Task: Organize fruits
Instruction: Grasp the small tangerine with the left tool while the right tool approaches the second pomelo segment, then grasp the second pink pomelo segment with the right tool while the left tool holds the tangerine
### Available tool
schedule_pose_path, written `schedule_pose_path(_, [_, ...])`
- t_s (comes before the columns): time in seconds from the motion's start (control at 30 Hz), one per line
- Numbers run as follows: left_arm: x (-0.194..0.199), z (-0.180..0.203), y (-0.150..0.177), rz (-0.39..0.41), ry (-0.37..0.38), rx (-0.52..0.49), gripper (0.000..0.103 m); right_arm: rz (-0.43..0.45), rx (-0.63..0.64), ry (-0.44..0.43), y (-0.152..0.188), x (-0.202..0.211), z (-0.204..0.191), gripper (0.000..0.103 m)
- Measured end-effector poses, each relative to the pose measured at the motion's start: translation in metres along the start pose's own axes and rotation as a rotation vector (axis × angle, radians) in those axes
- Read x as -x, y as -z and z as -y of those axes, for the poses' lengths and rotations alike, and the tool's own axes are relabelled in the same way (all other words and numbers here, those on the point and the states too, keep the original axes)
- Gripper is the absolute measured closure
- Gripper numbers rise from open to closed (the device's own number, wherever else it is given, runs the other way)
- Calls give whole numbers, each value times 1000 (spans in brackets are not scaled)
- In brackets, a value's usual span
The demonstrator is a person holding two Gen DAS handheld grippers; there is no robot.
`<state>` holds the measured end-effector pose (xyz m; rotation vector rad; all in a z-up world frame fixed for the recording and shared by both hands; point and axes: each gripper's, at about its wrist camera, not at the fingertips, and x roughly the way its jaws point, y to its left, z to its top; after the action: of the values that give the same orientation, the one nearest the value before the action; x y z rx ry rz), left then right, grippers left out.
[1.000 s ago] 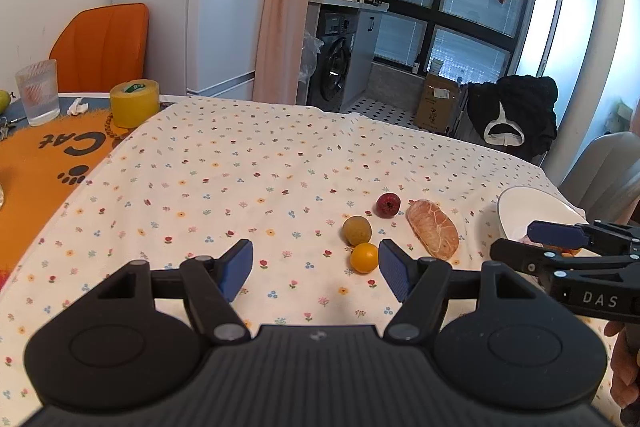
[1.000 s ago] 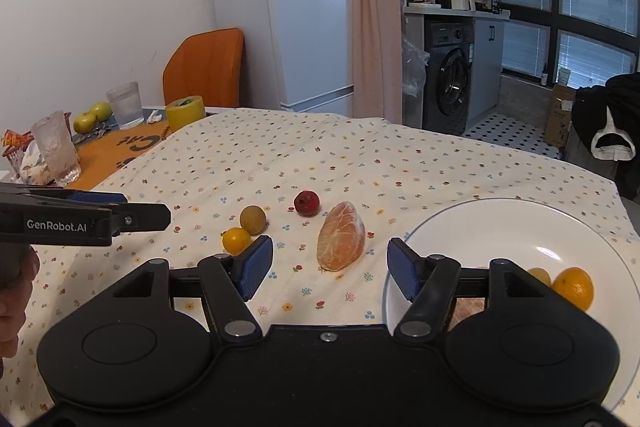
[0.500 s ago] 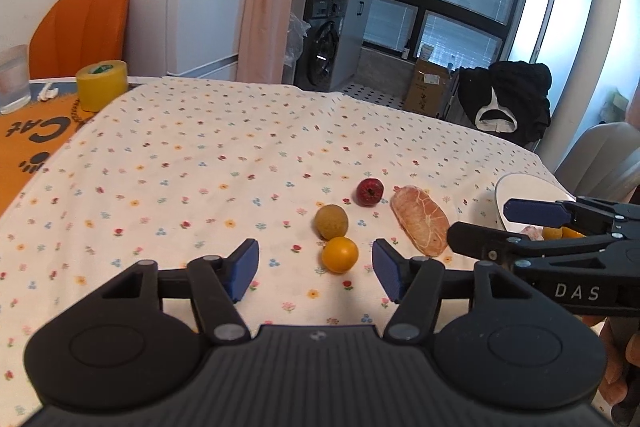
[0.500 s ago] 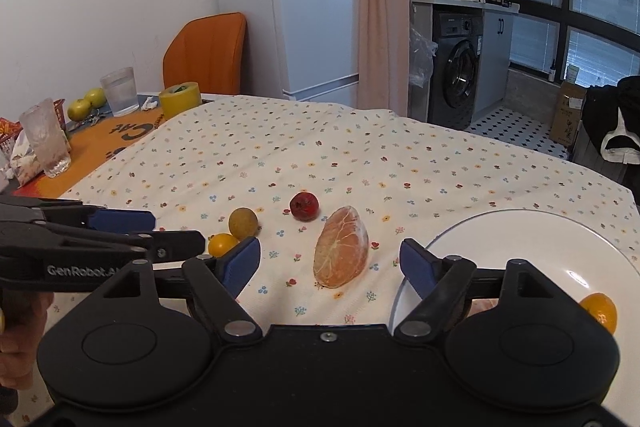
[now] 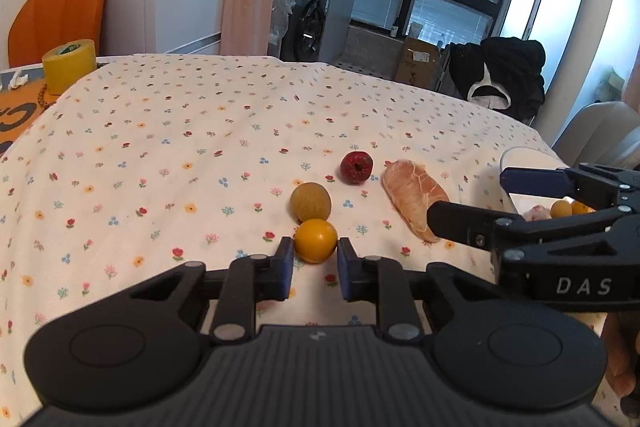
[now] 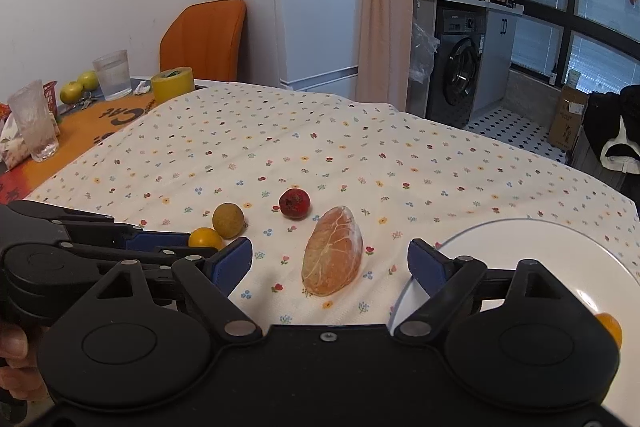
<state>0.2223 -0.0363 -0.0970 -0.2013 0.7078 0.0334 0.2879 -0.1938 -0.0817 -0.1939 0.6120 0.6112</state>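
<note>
A cream cloth [image 5: 200, 131] printed with small flowers covers the worktop, lying in soft creases. On it sit four pieces of fruit. The small orange fruit [image 5: 315, 240] is round, smooth and glossy; it rests on the cloth between the blue pads of the left tool [image 5: 313, 263], whose fingers are drawn close against its two sides, clamped on it or very nearly so. Touching it on the far side is a dull, rough-skinned brownish-yellow fruit [image 5: 311, 202], also round. Farther back, apart from these, lies a small dark red fruit [image 5: 357, 167] with a puckered hollow at its top, and just beside that a peeled citrus segment [image 5: 414, 205], long and pale orange, veined with white pith.

The right tool [image 6: 330, 261] hovers with its fingers wide apart, the segment lying on the cloth ahead of the gap and untouched. In the left wrist view this tool's black arm crosses in front of the segment's near end. A smooth white plate [image 6: 560, 251] sits at the right edge of the worktop, one of the right tool's pads overlapping its rim; a small orange fruit on the plate [image 6: 610, 327] shows partly behind the tool body.

At the far left corner stand a roll of yellow tape [image 6: 173, 90], two clear glasses [image 6: 113, 75] and two green apples [image 6: 80, 87] on an orange mat [image 6: 100, 123]
</note>
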Motion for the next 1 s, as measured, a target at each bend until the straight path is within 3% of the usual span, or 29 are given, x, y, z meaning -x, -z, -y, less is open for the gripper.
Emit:
schedule_pose_path(0.47, [11,-31,-5,16,-25,45,82,-45,70,18,-6,-27,-22,20])
schedule_pose_path(0.63, [13,-40,-6,21,-31,58,82,-83,53,25,-7,-40,-23,30])
schedule_pose_path(0.8, [16,-47,-5,21,-38,71,82,-115,48,54,-6,-49,-23,33])
schedule_pose_path(1.0, [19,-49,-5,27,-32,74,82,-106,35,57,-5,-49,-21,50])
